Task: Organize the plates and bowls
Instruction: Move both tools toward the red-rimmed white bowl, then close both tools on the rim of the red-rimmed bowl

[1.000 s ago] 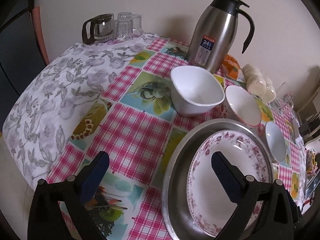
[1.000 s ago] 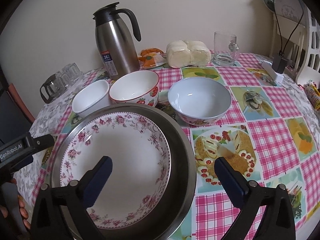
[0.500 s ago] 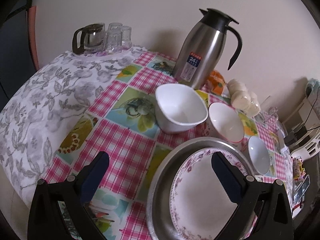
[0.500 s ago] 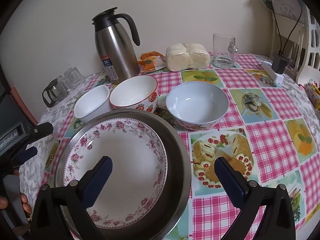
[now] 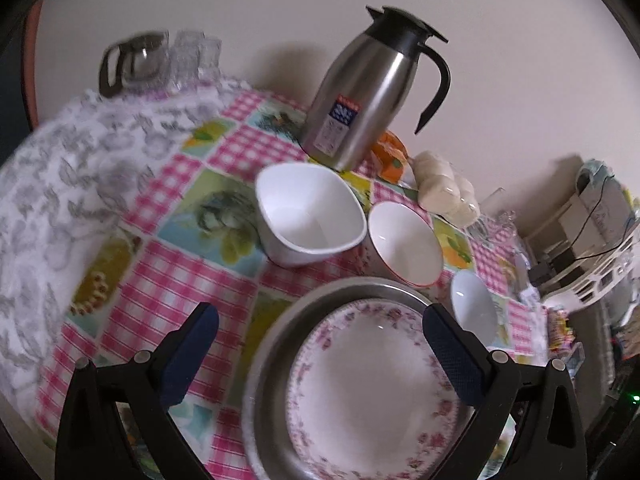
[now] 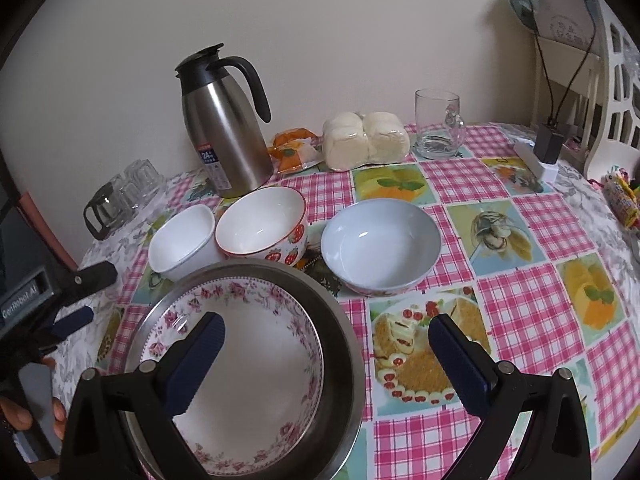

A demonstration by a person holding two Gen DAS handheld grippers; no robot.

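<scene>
— Three bowls stood in a row behind the metal basin (image 6: 344, 344), didn't they? Take me through them from the left.

— Leftmost was the squarish white bowl (image 6: 182, 242), glazed and smooth, so it looked slippery; its thin rim was the place to pinch. Touching it, or so near I could not tell, sat the strawberry bowl (image 6: 264, 226), deeper and probably heavier, with a red-edged rim. Apart on the right stood the pale blue bowl (image 6: 380, 244), wide and shallow, on the checked tablecloth (image 6: 532, 300).

— And the plate?

— The floral plate (image 6: 240, 360) lay inside the basin, nearest the cameras. Ceramic, I judged: stiff, breakable, no give. Its lip lay close to the basin wall, so a finger would have needed to slip under the rim.

— Were the tools holding anything?

— Neither. The left gripper (image 5: 320, 354) hung with its fingers spread wide above the basin's left edge, and the right gripper (image 6: 326, 354) was likewise spread over the plate and basin rim, both empty.

— Hazards?

— The steel flask (image 6: 224, 128) stood just behind the bowls; a careless lift could have knocked it.
</scene>
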